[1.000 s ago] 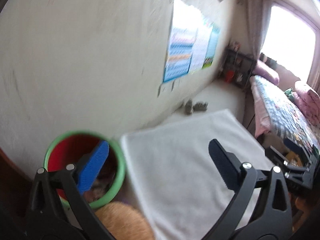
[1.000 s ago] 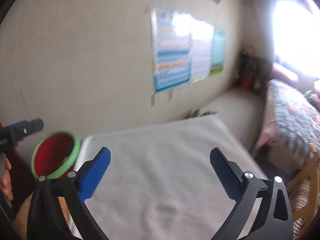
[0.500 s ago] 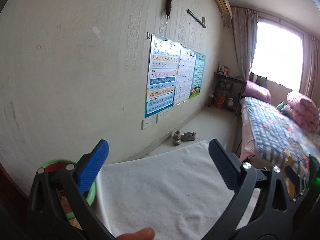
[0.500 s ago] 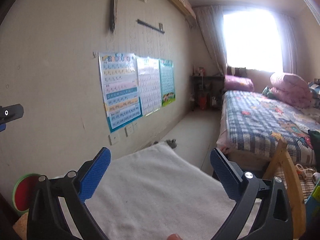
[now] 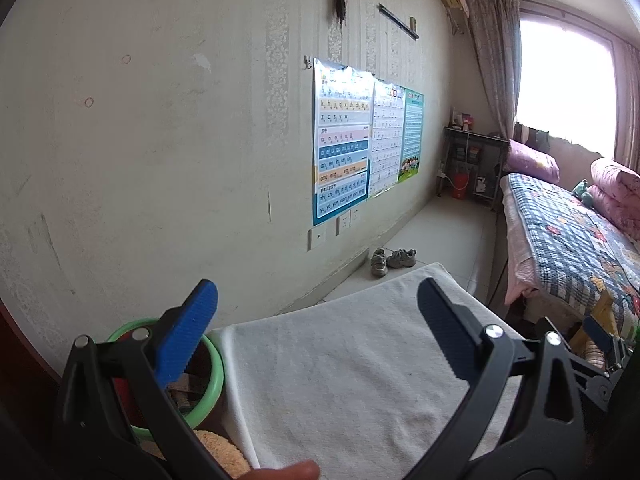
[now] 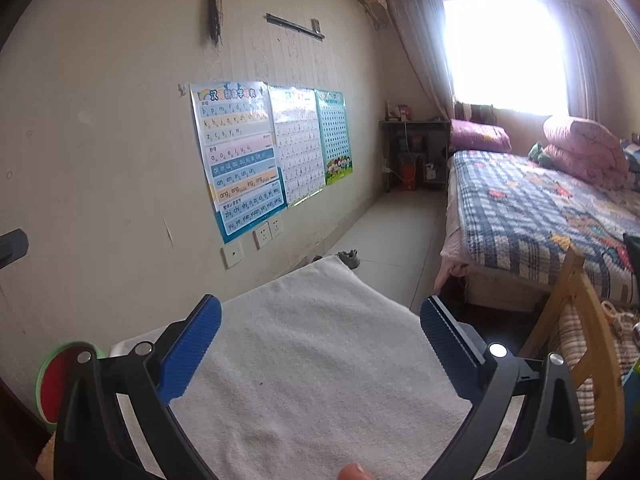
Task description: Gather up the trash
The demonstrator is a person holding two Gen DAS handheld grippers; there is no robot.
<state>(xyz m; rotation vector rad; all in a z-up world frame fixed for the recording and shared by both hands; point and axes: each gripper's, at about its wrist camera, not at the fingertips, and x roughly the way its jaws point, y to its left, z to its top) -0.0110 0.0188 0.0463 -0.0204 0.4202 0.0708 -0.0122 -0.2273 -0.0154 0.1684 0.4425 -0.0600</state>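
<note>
A red bin with a green rim [image 5: 214, 376] stands at the left end of a table covered with a white towel [image 5: 340, 380]; some scraps of trash [image 5: 182, 394] lie inside it. It also shows in the right wrist view [image 6: 50, 376] at the far left. My left gripper [image 5: 316, 328] is open and empty, above the towel beside the bin. My right gripper [image 6: 320, 332] is open and empty above the towel [image 6: 312, 360]. No loose trash shows on the towel.
A wall with posters [image 5: 344, 140] runs along the left. A pair of shoes [image 5: 392, 260] lies on the floor beyond the table. A bed with a patchwork quilt [image 6: 540, 208] and a wooden chair [image 6: 588, 320] stand to the right. An orange cloth [image 5: 220, 448] lies by the bin.
Both grippers have tilted up and back from the bin and the table. The views now take in more of the room. Both stay open and empty.
</note>
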